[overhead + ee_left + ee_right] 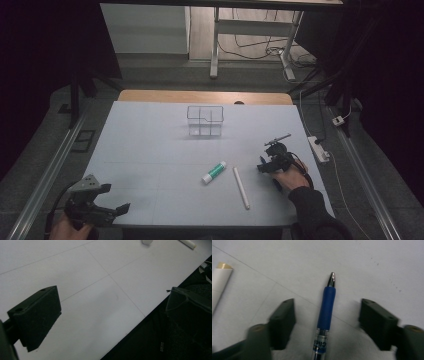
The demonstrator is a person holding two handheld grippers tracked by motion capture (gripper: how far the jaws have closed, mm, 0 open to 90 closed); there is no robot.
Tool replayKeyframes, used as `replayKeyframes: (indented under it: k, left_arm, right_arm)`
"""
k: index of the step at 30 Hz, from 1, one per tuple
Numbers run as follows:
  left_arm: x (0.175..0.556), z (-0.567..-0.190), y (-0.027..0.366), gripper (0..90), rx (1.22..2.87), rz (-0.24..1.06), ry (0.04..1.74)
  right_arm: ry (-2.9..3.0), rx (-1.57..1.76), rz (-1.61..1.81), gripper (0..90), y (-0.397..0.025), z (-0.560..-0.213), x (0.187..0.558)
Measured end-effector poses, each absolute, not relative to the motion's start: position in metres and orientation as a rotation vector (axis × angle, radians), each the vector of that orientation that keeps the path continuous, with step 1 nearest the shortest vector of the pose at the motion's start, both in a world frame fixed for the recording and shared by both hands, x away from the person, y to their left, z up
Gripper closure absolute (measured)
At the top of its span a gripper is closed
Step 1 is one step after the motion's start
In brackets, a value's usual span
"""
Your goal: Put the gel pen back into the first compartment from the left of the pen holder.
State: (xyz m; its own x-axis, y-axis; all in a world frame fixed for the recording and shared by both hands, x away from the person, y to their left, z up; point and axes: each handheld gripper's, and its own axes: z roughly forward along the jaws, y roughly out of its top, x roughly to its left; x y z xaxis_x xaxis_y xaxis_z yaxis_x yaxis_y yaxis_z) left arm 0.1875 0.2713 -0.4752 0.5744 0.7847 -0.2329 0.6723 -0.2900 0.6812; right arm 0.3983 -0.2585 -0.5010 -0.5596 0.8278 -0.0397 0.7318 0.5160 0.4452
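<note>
- I am holding my right gripper (327, 315) low over the worktop (150, 150), on its right side, with the jaws spread wide and gripping nothing.
- A pen (325, 315) is lying flat on the worktop in the gap between those jaws, touching neither of them as far as I can tell.
- Its long axis is running straight along my line of reach: the metal tip is pointing away from me and the clear barrel is passing back under the gripper.
- So the jaws are standing on either side of the blue grip, across the pen; closing them should catch it there, I judge, with no turn of the wrist.
- My left gripper (107, 210) is waiting at the near left corner, jaws wide apart and empty, well away from the pen, so the right hand is far the nearer.
- A white stick (241, 187) and a glue stick (214, 172) are lying to the left of the pen, and a clear holder (205, 121) is standing farther back.
</note>
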Motion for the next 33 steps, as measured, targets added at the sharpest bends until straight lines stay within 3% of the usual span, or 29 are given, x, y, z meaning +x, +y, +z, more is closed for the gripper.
replayKeyframes:
  k: [7, 9, 20, 33]
  left_arm:
    - [0.187, -0.475, 0.271, 0.2, 2.042, 0.188, 1.158]
    - [0.187, -0.475, 0.271, 0.2, 2.042, 0.189, 1.157]
    - [0.187, -0.475, 0.271, 0.5, 2.045, 0.191, 1.150]
    - [0.187, -0.475, 0.271, 0.8, 2.041, 0.189, 1.154]
  right_arm:
    - [2.528, 1.348, 0.532, 73.7, -0.259, -0.496, 0.401]
    - [2.533, 1.352, 0.524, 79.3, -0.258, -0.496, 0.401]
    - [2.550, 1.321, 0.630, 80.1, -0.261, -0.490, 0.400]
    - [2.468, 1.120, 0.901, 80.1, -0.244, -0.453, 0.394]
